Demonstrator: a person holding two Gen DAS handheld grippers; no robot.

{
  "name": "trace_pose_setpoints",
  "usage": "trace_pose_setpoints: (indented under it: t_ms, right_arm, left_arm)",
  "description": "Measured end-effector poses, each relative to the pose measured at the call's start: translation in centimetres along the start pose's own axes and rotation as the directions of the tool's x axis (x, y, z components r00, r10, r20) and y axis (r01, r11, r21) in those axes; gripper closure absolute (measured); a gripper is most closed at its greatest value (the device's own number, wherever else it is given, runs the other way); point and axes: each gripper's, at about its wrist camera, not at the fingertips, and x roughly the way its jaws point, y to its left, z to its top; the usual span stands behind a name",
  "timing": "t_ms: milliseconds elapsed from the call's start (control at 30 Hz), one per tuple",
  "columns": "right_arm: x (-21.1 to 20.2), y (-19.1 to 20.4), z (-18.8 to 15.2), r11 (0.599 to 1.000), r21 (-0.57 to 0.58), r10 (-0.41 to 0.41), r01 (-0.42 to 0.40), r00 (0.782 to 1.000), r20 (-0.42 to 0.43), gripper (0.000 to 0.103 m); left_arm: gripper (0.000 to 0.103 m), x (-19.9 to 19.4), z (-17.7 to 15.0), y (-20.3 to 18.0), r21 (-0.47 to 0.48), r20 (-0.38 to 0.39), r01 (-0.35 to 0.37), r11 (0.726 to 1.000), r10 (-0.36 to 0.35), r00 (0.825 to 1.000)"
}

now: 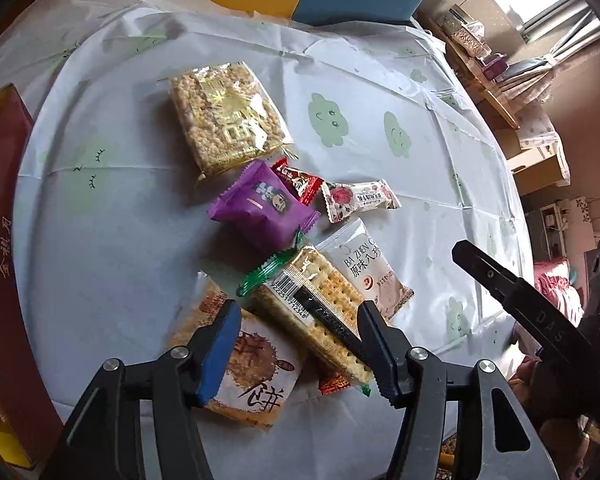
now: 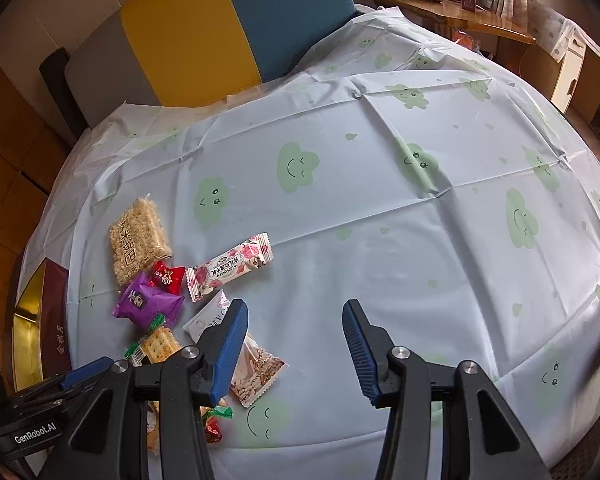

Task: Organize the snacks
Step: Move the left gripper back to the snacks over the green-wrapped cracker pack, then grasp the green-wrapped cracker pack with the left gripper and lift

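Several wrapped snacks lie in a loose pile on the white tablecloth. In the left wrist view I see a rice-crisp block, a purple packet, a small red candy, a floral bar, a white sachet, a clear cracker pack and an orange-printed cracker pack. My left gripper is open, its jaws straddling the cracker pack. My right gripper is open and empty, just right of the pile, above the sachet. Its finger shows in the left wrist view.
A dark red and gold box stands at the table's left edge, also in the right wrist view. Yellow and blue chair backs stand behind the table. A wooden shelf with clutter is at the far right.
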Motion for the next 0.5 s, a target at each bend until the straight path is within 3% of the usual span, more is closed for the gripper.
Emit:
trace_pose_setpoints:
  t_ms: [233,500]
  right_arm:
    - [-0.4,-0.6,0.1,0.999,0.032,0.009,-0.009,1.000,0.014,0.053]
    - [-0.6,-1.5,0.3,0.996,0.087,0.022,-0.024,1.000,0.019,0.051]
  left_arm:
    - [0.039,1.9,1.4,-1.9,0.014,-0.009,-0.058,0.998,0.058,0.998]
    - [0.035,5.1,2.5,-4.6,0.136,-0.039,-0.178,0.975,0.185,0.982]
